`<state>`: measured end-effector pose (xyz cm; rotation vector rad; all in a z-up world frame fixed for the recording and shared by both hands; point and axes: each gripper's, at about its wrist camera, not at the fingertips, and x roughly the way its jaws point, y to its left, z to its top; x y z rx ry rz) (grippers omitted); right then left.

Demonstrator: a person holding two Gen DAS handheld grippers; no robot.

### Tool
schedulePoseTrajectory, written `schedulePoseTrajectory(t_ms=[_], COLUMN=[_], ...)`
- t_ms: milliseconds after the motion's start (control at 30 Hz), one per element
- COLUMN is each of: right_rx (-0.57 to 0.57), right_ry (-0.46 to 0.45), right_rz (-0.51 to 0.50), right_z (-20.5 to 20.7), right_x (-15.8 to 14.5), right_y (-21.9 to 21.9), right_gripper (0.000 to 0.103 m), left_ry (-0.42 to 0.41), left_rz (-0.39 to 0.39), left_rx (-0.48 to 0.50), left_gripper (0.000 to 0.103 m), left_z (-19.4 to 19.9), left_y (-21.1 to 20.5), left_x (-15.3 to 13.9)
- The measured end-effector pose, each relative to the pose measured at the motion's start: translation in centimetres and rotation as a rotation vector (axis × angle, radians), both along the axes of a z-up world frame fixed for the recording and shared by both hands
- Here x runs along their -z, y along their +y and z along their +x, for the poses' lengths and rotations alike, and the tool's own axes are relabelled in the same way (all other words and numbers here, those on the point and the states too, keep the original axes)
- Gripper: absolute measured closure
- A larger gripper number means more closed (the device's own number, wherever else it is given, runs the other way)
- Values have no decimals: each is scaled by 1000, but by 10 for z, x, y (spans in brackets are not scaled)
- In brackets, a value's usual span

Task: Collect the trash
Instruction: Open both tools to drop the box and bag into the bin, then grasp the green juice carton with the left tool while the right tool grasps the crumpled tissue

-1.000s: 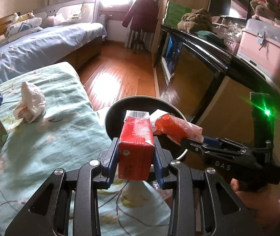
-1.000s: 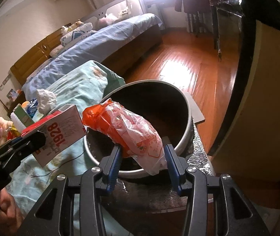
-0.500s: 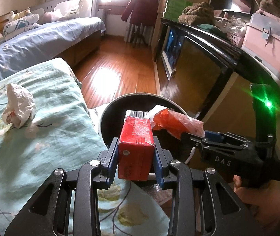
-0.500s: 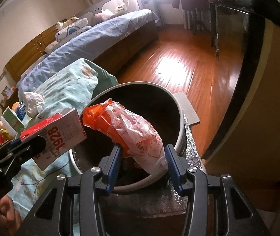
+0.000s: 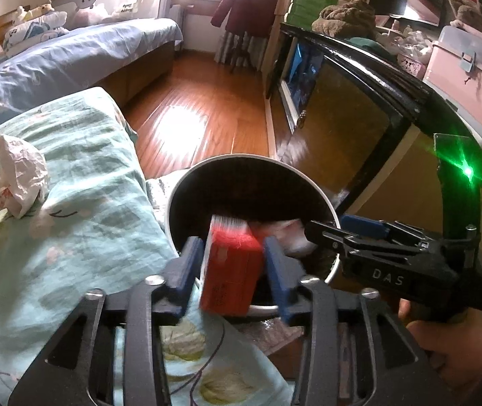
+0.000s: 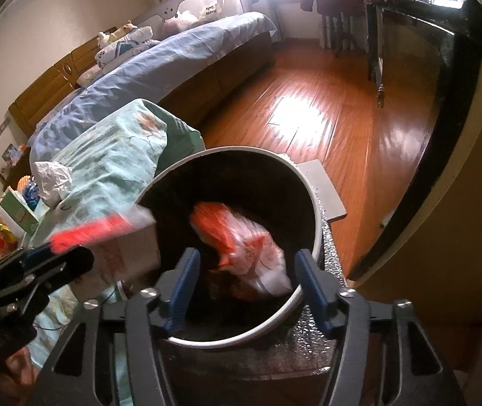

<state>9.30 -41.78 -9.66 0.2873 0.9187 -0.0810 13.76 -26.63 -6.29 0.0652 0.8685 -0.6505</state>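
Left gripper (image 5: 232, 264) jaws were opening, red carton (image 5: 231, 270) blurred between the pads over the bin (image 5: 187, 182) rim, no clear pinch. Right gripper (image 6: 246, 284) jaws were opening wide; orange wrapper (image 6: 244, 243) loose between them, inside the bin mouth.

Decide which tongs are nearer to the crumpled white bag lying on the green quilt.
Left. The left tongs hang at the bin edge beside the quilt holding the crumpled white bag; the right tongs sit over the bin's far side.

Black-framed left gripper (image 5: 233, 264) and right gripper (image 6: 246, 275) — blue pads, silver screws, "DAS" lettering.
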Motion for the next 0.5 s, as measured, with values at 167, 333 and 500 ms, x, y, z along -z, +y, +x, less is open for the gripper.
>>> schedulePoseTrajectory(t_ms=[167,333,500], right_rx=[9,23,11], right_ry=[-17,-51,-80], right_rz=[19,54,86], right_z=[-7,-15,-20], right_x=[-3,-10,-17], right_y=[3,10,25], right_gripper=[31,22,17], left_ry=[-1,1,5], left_rz=[-7,-18,-26], left_rx=[-28,-67,-130], left_gripper=[44,40,37], left_z=[-4,-8,-15], left_y=[13,35,65], left_x=[0,0,-1])
